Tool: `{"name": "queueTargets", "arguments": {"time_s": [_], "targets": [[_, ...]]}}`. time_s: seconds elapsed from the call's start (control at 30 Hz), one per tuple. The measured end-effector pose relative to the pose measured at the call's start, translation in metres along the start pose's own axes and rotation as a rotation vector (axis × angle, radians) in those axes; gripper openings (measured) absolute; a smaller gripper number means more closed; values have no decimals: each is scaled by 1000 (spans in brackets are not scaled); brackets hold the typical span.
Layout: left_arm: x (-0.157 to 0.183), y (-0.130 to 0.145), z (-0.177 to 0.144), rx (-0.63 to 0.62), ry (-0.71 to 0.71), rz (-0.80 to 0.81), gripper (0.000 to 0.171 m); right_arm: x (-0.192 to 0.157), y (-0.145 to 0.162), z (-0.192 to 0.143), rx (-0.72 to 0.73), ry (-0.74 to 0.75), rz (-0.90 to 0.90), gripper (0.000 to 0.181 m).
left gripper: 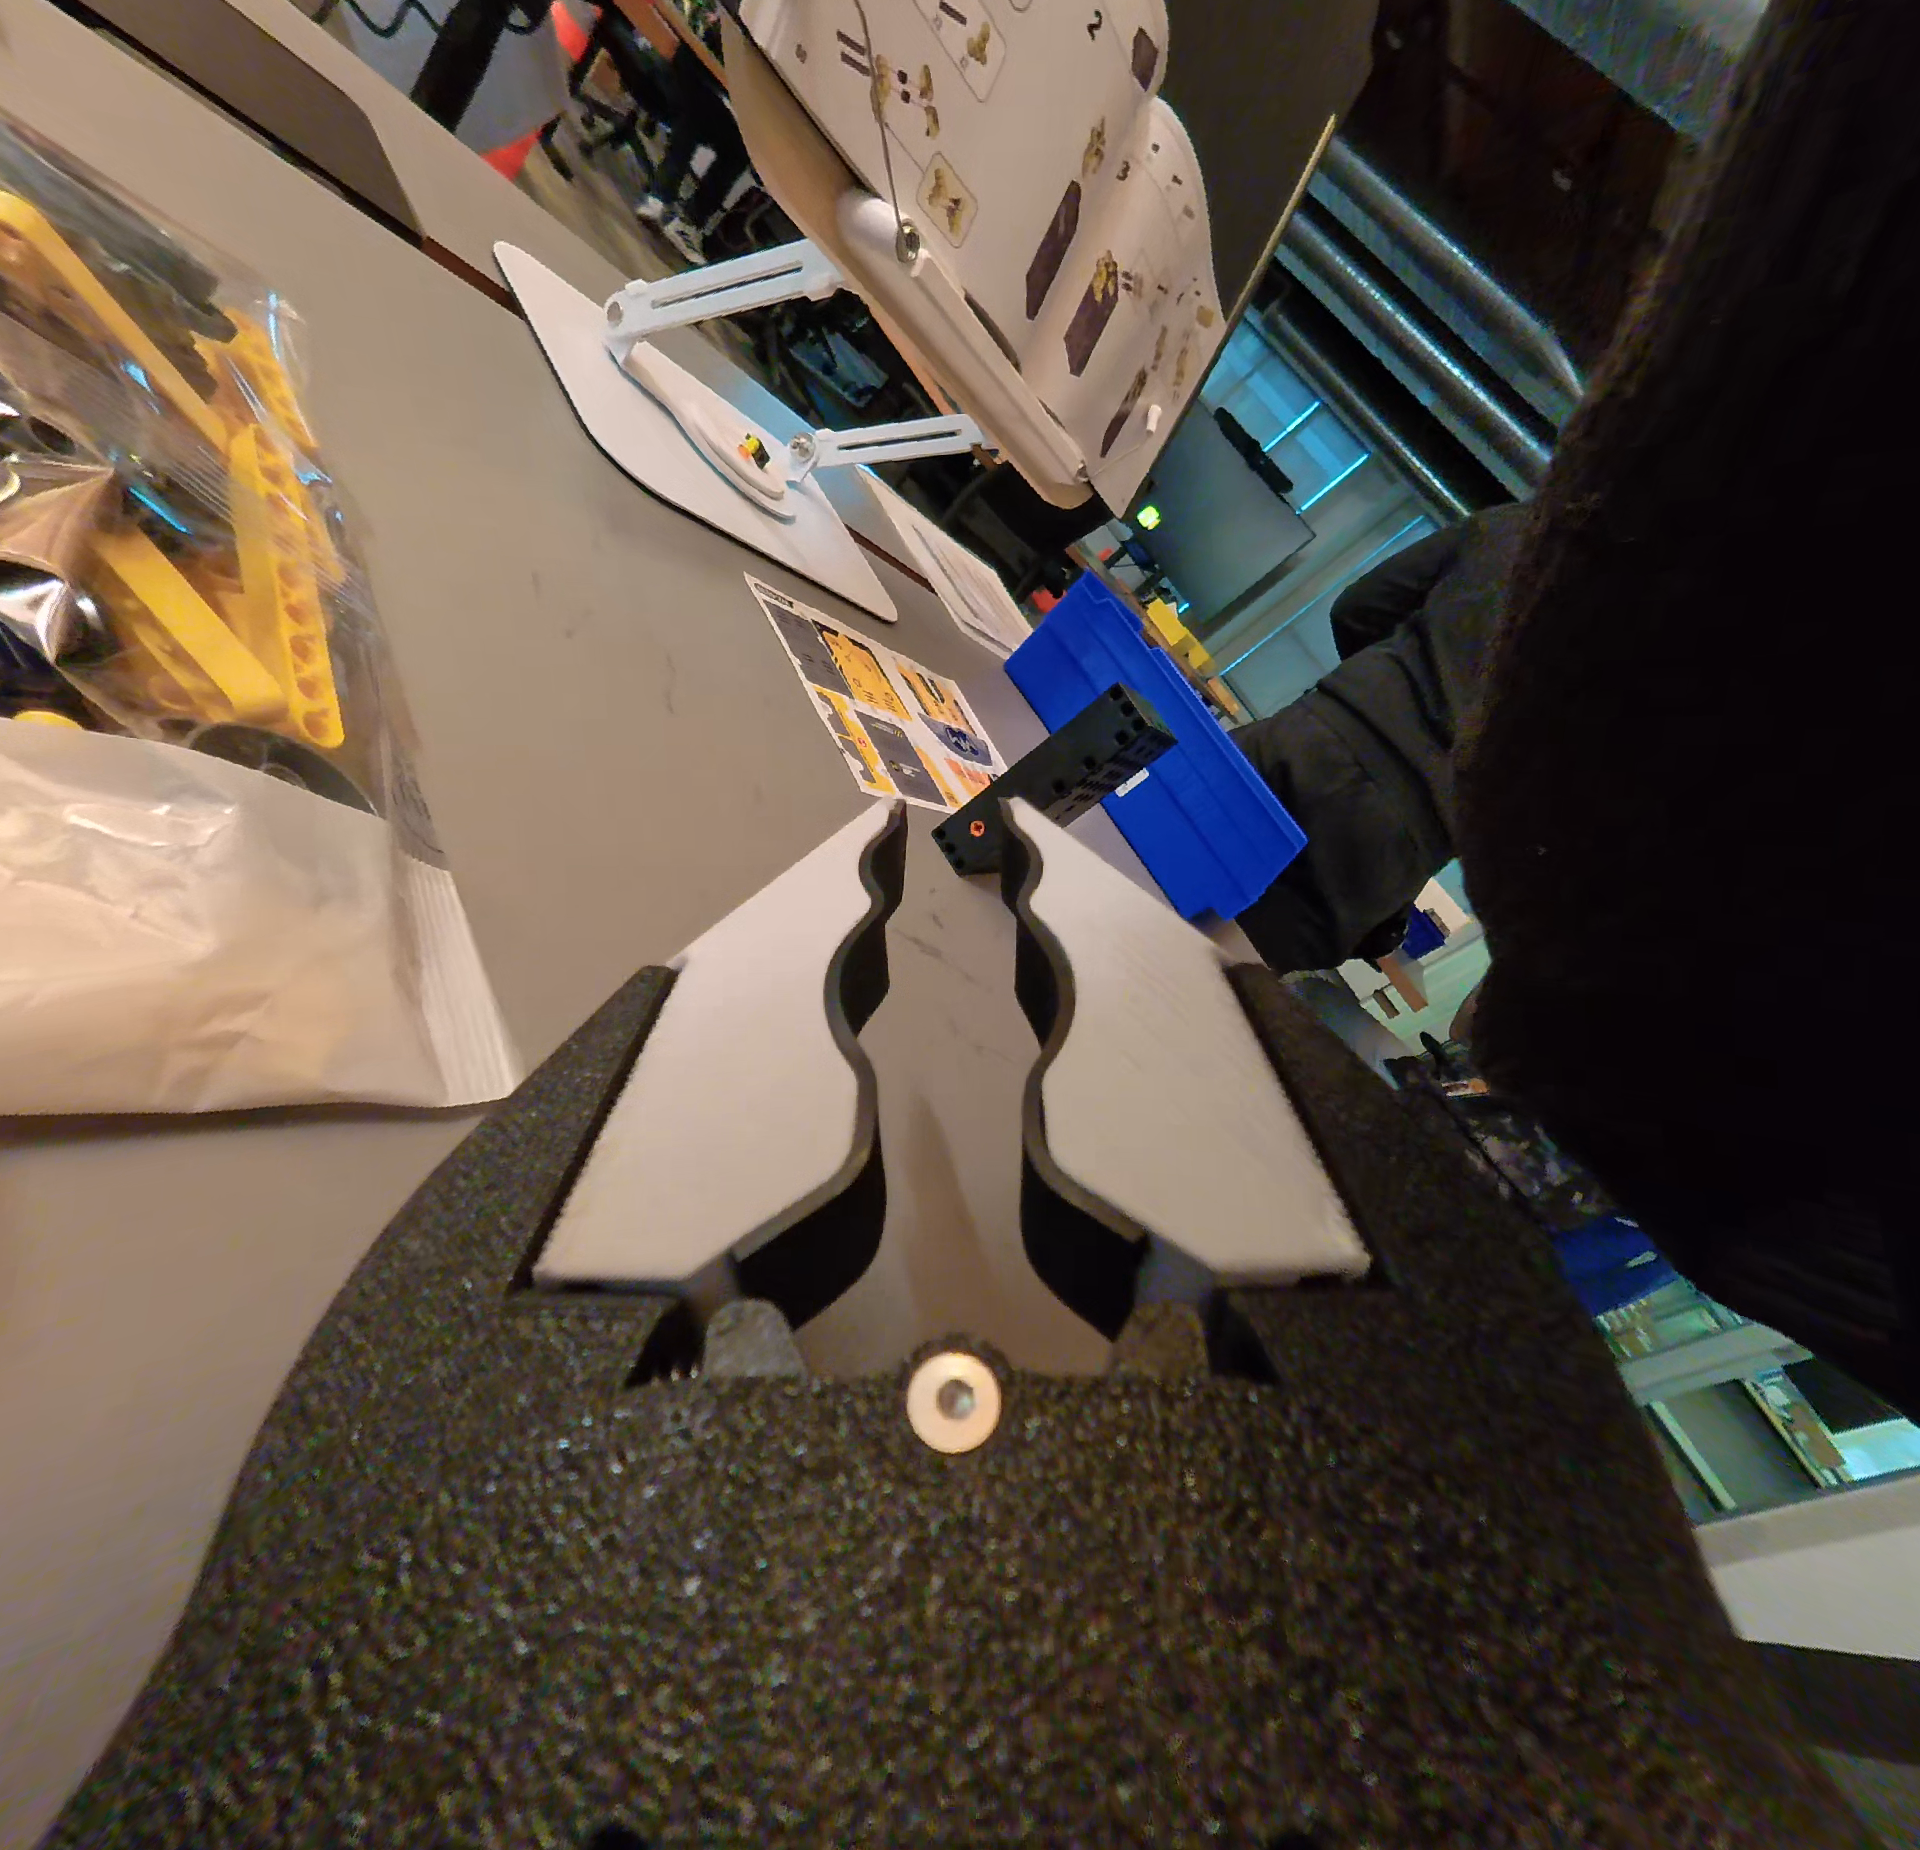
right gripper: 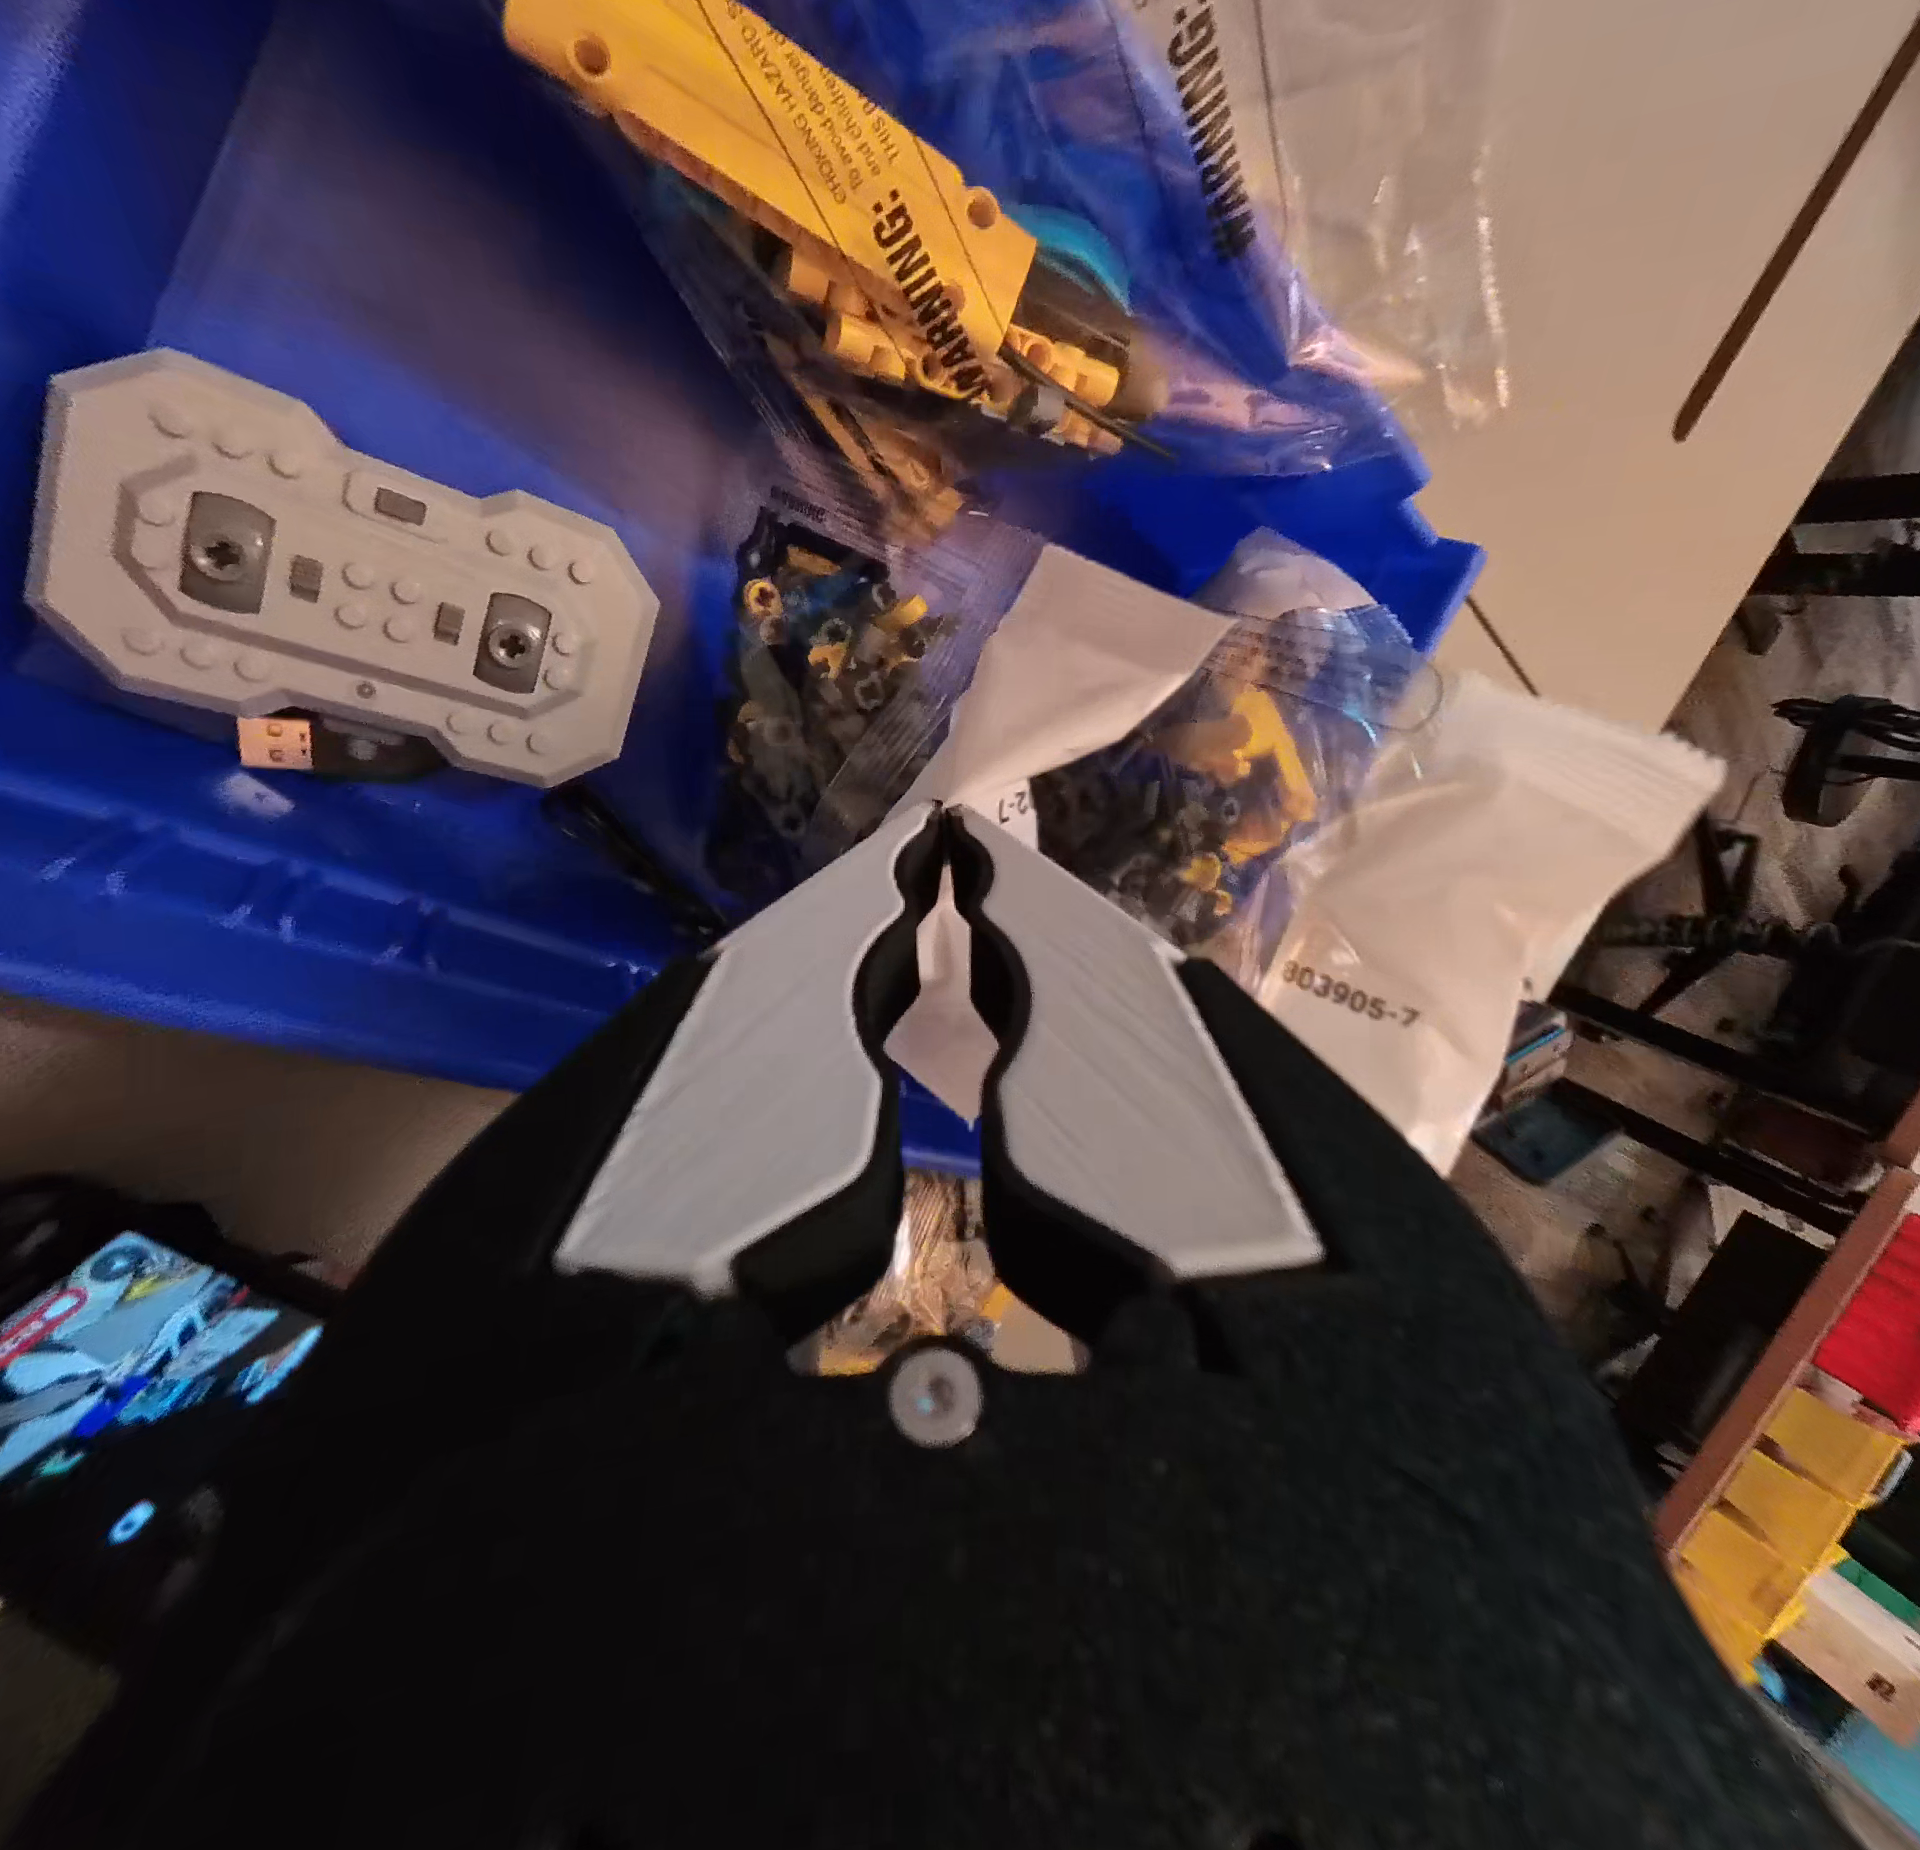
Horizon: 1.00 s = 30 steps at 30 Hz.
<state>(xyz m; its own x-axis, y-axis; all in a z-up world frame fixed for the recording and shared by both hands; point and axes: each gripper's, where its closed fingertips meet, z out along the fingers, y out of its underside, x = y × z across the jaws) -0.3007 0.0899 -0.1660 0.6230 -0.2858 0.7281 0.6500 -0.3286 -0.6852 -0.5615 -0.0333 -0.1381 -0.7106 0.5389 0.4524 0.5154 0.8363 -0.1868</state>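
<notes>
My left gripper (left gripper: 954, 821) is open and low over the grey table (left gripper: 582, 657). A black perforated block (left gripper: 1070, 761) with an orange pin in its near end lies just past the fingertips, partly hidden by the right finger. My right gripper (right gripper: 941, 815) is shut on the white edge of a bag of small yellow and dark parts (right gripper: 1164, 803), over the rim of a blue bin (right gripper: 260, 927). A grey controller (right gripper: 332, 585) lies in the bin to the left of the bag.
A clear bag of yellow beams (left gripper: 197, 553) on a white bag (left gripper: 208, 927) lies left. A sticker sheet (left gripper: 883, 699), a white stand (left gripper: 717, 429) with a booklet (left gripper: 1049, 169) and the blue bin (left gripper: 1164, 761) lie ahead. A black sleeve (left gripper: 1714, 657) fills the right. More part bags (right gripper: 831, 211) lie in the bin. About 30 centimeters separates my left fingertips from my right. Measured from the fingertips, the grey controller (right gripper: 332, 585) is 12 centimeters or so from the right gripper and 30 centimeters from the left.
</notes>
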Motion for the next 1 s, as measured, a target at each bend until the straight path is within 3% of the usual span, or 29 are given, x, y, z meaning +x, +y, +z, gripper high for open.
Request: {"name": "queueTargets", "arguments": {"time_s": [0.47, 1.0], "targets": [[0, 0, 0, 2, 0, -4, 16, 10, -25, -53, 382, -95, 223, 0], [0, 0, 0, 1, 3, -8, 16, 10, -40, -69, 482, -153, 276, 0]]}}
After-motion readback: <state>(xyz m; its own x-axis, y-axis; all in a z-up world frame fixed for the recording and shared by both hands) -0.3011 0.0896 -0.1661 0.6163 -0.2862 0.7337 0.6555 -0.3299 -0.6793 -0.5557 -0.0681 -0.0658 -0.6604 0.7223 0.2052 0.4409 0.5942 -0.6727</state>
